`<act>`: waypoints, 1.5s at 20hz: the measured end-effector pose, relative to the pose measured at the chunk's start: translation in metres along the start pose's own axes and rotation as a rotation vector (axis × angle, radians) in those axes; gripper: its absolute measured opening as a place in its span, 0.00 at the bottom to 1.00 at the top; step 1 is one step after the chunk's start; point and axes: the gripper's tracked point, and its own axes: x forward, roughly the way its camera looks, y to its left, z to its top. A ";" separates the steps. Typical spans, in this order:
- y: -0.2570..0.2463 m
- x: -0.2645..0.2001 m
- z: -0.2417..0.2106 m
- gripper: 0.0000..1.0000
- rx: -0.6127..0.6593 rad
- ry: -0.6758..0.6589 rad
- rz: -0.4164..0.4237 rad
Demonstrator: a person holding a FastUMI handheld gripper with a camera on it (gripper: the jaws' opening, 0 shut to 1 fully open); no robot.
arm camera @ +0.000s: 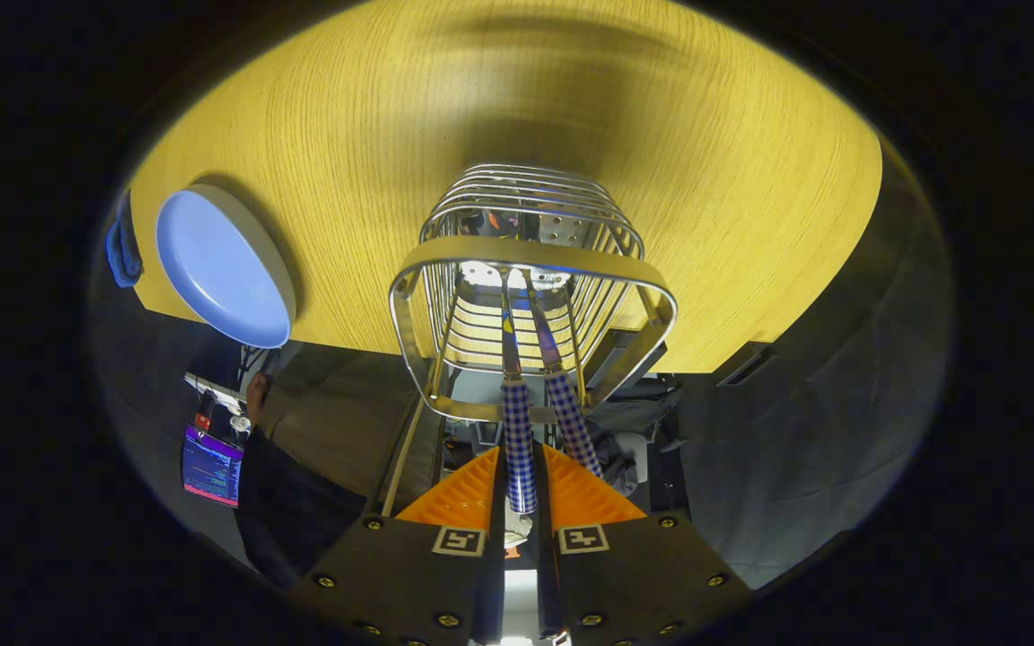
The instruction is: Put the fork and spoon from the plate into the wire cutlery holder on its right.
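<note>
From here I can't tell fork from spoon: both checked handles (535, 422) run into the wire cutlery holder (530, 287), their heads lost behind wires and glare.

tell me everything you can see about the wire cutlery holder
The wire cutlery holder is a shiny metal basket of thin wires under a broad flat rim, rounded-rectangular, with a perforated base. It stands on the wooden table, right of the blue plate and apart from it, just ahead of the gripper. Two utensils with checked handles stand in it: one handle lies between the gripper's fingers, the other leans beside it.
</note>
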 end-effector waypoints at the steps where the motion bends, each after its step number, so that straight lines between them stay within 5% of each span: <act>1: -0.003 -0.003 0.000 0.15 0.002 -0.019 -0.005; 8: 0.002 -0.012 -0.015 0.15 -0.017 -0.164 -0.003; 9: 0.002 -0.011 -0.020 0.44 -0.024 -0.188 -0.010; 10: 0.004 -0.017 -0.021 0.54 -0.025 -0.219 -0.009; 16: 0.020 -0.051 -0.010 0.55 -0.011 -0.646 -0.019; 22: 0.115 -0.077 -0.013 0.55 -0.005 -1.109 0.206; 30: 0.162 -0.118 -0.025 0.55 0.010 -1.599 0.185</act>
